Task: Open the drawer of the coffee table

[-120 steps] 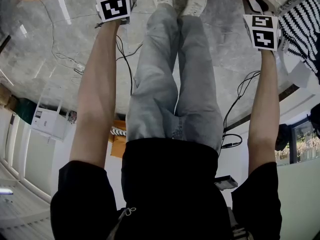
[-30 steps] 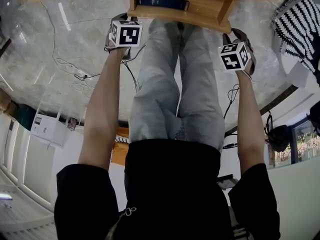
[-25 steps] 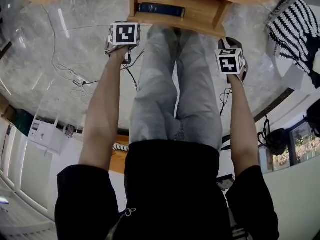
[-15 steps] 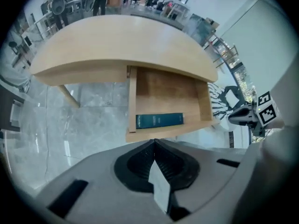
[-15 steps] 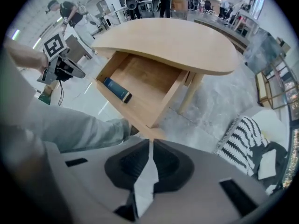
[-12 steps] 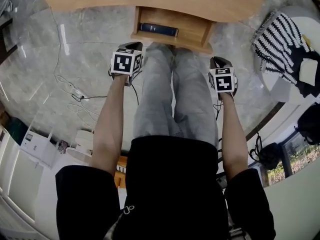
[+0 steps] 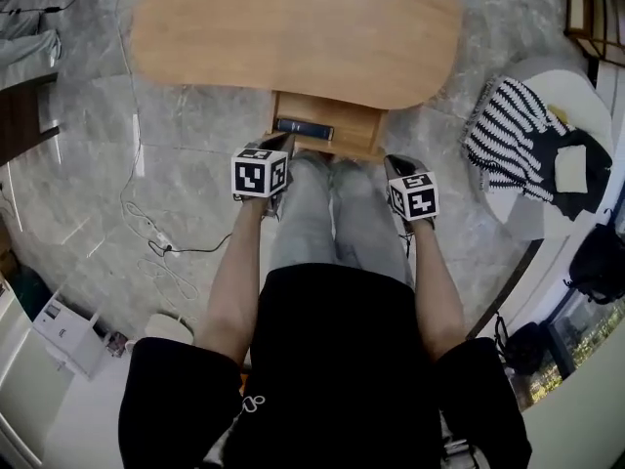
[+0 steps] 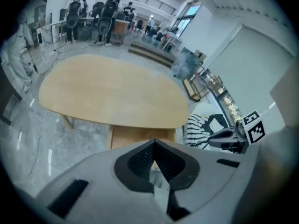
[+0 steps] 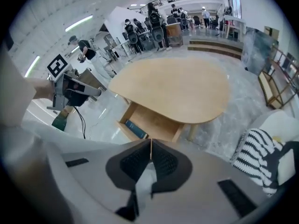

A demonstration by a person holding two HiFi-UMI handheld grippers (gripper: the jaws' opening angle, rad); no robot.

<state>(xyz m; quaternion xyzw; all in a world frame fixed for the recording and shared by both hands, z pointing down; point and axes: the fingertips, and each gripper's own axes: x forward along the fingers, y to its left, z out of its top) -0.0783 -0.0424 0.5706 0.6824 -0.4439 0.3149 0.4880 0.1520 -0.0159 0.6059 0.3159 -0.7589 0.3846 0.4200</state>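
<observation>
the drawer (image 7: 327, 133) stands pulled out, so the job looks done; left tool (image 8: 154, 143) and right tool (image 9: 150, 144) are clenched on nothing.

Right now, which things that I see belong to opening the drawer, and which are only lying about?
Belong to the job: coffee table; its drawer, pulled out; left gripper and right gripper, both shut, empty.

Just lying about: dark book inside the drawer; striped cloth on a white seat; loose cable.
</observation>
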